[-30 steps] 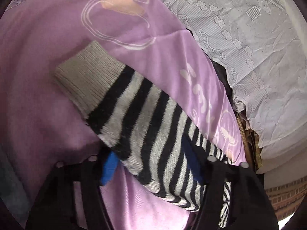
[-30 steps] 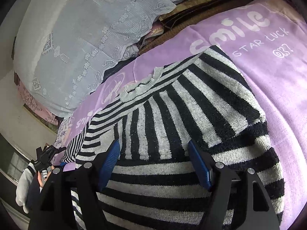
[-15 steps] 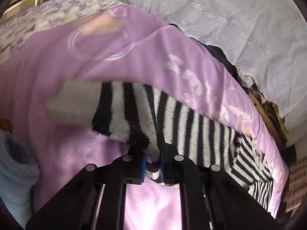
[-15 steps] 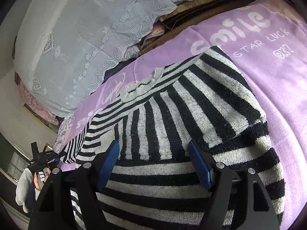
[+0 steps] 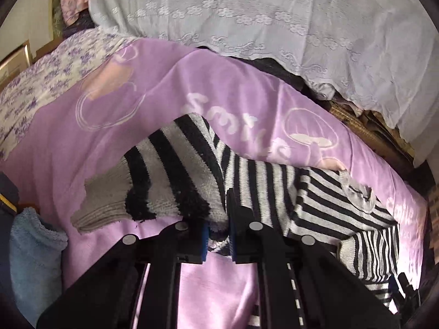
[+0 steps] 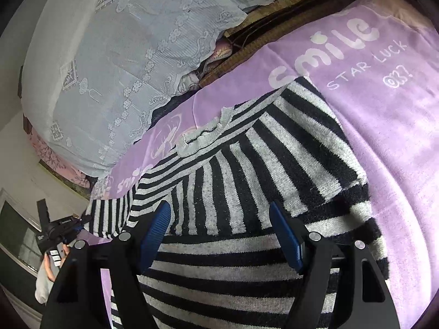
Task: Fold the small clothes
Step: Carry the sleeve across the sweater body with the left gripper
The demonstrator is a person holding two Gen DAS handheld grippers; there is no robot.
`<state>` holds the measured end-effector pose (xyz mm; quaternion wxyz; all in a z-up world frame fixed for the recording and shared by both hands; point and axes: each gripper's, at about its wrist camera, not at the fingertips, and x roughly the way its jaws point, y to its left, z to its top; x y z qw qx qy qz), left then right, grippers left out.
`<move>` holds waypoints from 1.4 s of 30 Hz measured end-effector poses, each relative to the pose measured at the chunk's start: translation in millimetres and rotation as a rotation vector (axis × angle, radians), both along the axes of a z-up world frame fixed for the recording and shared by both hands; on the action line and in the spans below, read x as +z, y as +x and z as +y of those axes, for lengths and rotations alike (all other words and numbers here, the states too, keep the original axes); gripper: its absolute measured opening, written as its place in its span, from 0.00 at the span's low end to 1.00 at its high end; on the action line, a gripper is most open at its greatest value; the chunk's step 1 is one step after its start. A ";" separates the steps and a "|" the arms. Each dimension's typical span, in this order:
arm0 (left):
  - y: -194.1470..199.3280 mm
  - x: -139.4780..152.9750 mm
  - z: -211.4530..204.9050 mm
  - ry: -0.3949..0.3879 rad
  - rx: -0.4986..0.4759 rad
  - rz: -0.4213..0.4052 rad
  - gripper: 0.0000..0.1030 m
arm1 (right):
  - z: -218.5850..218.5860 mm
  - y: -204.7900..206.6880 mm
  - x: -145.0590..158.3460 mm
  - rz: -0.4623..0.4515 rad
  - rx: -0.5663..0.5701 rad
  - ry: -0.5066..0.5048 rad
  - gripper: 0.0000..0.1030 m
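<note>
A black-and-grey striped sweater [image 6: 247,192] lies spread on a purple blanket [image 6: 384,109]. The left gripper [image 5: 218,235], angled downward, is clamped on the sweater's sleeve [image 5: 175,181]; the right gripper [image 6: 222,235] hovers over the sweater's body, jaws apart. A white lace cover [image 5: 274,27] is draped beyond the sweater.

Lighting: soft, even daylight; sheen on purple blanket [image 5: 153,87]. Shadows: faint. Distortion: strong fisheye bending, dark vignetted corners. Blur: slight softness in left wrist view; right wrist view sharp.
</note>
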<state>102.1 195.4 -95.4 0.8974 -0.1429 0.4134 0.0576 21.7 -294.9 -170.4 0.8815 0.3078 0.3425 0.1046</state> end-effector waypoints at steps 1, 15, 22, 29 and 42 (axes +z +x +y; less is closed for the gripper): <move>-2.6 5.8 -10.2 0.025 -0.014 -0.011 0.10 | -0.2 -1.6 6.0 -0.002 -0.013 -0.045 0.74; -11.9 34.8 -120.1 0.202 -0.182 -0.046 0.10 | -24.3 -18.8 36.4 -0.040 -0.096 -0.188 0.87; -5.3 37.7 -163.1 0.216 -0.249 -0.045 0.10 | -31.8 -18.1 32.9 -0.033 -0.099 -0.138 0.87; -7.6 28.7 -222.0 0.257 -0.347 -0.041 0.10 | -42.5 -20.1 31.7 -0.030 -0.116 -0.084 0.87; -9.0 -52.4 -312.2 0.394 -0.504 0.082 0.13 | -54.5 -19.2 27.0 -0.016 -0.135 -0.037 0.87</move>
